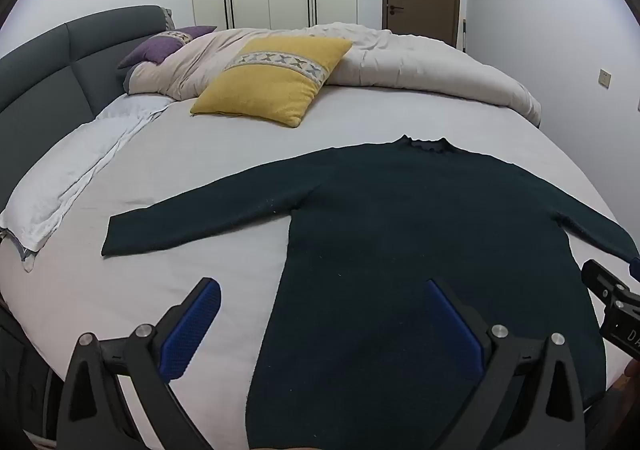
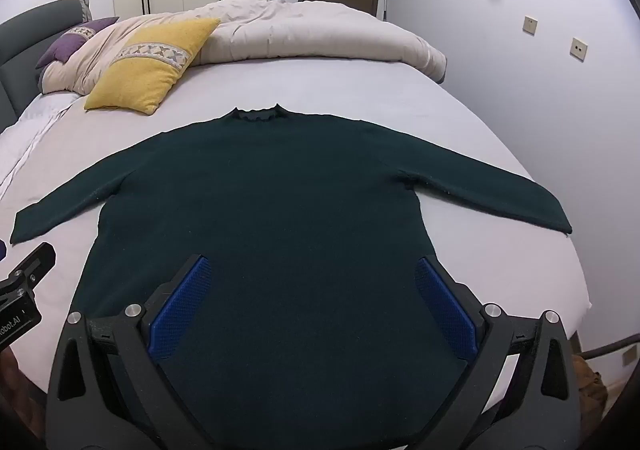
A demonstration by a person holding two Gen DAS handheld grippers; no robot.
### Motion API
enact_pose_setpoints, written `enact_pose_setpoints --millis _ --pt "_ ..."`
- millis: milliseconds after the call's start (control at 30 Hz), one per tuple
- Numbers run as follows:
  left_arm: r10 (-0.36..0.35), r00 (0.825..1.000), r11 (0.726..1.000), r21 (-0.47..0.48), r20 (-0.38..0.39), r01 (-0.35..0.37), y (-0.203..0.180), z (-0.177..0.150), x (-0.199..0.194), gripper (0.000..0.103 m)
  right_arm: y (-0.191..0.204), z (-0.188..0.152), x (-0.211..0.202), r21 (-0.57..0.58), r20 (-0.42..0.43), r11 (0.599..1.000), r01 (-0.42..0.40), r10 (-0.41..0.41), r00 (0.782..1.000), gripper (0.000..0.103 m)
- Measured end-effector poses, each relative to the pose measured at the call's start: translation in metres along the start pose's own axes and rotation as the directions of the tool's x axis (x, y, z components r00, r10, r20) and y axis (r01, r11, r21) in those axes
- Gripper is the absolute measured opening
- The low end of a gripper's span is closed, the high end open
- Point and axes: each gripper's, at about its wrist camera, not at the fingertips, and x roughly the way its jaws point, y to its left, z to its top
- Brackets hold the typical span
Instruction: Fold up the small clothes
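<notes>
Bedsheet (image 2: pixel 460 98) carries the dark green sweater (image 2: pixel 280 190), flat, sleeves spread, collar away from you. Your left gripper (image 1: pixel 322 314) and right gripper (image 2: pixel 314 290) hover above its hem, jaws wide, holding nothing.

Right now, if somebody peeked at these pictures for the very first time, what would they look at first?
Probably the big dark green sweater, spread flat on the near part of the bed with both sleeves stretched out sideways. Next, the bright yellow cushion, leaning on the rumpled beige duvet at the far side. Closest of all, the right gripper and the left gripper hang open above the sweater's lower end.
</notes>
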Motion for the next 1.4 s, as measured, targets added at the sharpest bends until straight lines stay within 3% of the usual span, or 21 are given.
enact_pose_setpoints --millis 1400 --pt "-0.016 1.000 1.000 -0.020 -0.001 0.016 0.010 0.001 -0.001 0.103 0.011 -0.005 0.005 0.002 -0.004 1.000 -0.005 0.005 1.000 0.103"
